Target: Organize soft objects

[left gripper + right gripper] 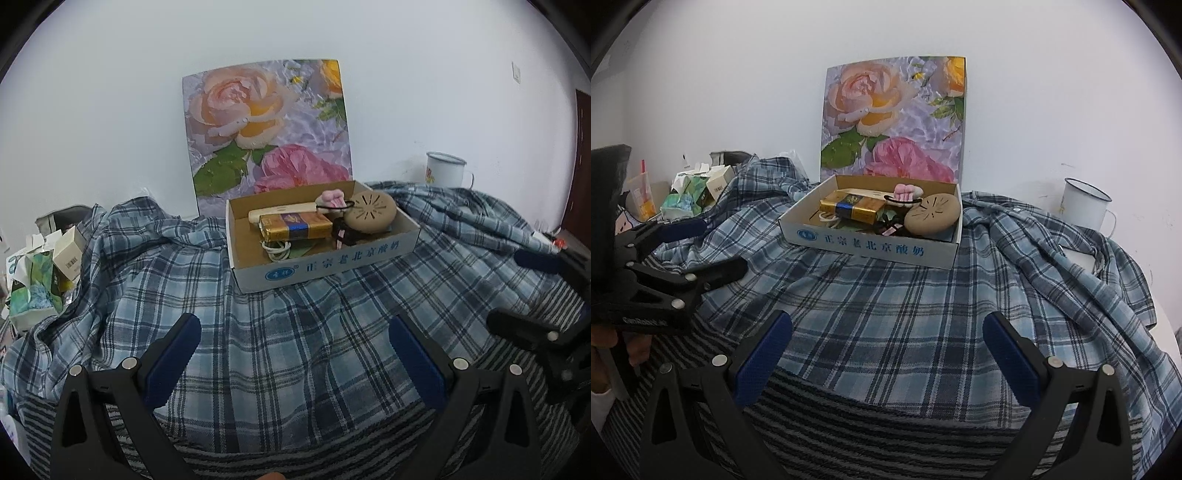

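plain white wall [110,110] behind, dark brown door [581,158] at far right.

Cardboard box [325,266] with blue print sits toward the back wall. Inside: gold-and-blue pack [295,226] lying over a white bar [280,212]; coiled white cable [276,252] under the pack's near end; tan round disc [373,213] with slots at right; small pink item [332,198] at the rear. Floral panel [269,129] stands upright against the wall, just behind the box. White enamel mug [445,169] far right, near the wall. Tissue pack [35,291] and small carton [68,254] at left edge.
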`<action>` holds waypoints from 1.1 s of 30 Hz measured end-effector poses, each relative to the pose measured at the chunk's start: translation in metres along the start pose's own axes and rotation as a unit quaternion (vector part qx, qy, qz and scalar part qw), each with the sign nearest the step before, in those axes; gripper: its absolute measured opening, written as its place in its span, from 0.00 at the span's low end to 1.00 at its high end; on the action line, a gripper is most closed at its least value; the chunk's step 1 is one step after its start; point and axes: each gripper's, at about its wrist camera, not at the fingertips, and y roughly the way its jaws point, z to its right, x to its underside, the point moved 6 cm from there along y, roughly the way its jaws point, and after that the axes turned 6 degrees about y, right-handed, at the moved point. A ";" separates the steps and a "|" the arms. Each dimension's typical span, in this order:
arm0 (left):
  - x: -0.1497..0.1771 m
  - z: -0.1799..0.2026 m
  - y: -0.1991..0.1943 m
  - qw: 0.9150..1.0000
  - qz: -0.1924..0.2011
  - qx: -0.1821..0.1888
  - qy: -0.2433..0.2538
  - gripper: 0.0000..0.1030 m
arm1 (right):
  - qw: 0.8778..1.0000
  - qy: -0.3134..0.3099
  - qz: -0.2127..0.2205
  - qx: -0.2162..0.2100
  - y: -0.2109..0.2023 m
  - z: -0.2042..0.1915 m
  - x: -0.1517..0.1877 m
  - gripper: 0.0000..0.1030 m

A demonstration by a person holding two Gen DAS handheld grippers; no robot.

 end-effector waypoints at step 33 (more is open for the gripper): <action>-0.001 0.001 -0.004 1.000 0.004 -0.008 0.024 1.00 | 1.000 -0.012 -0.007 0.003 0.003 -0.003 0.001 1.00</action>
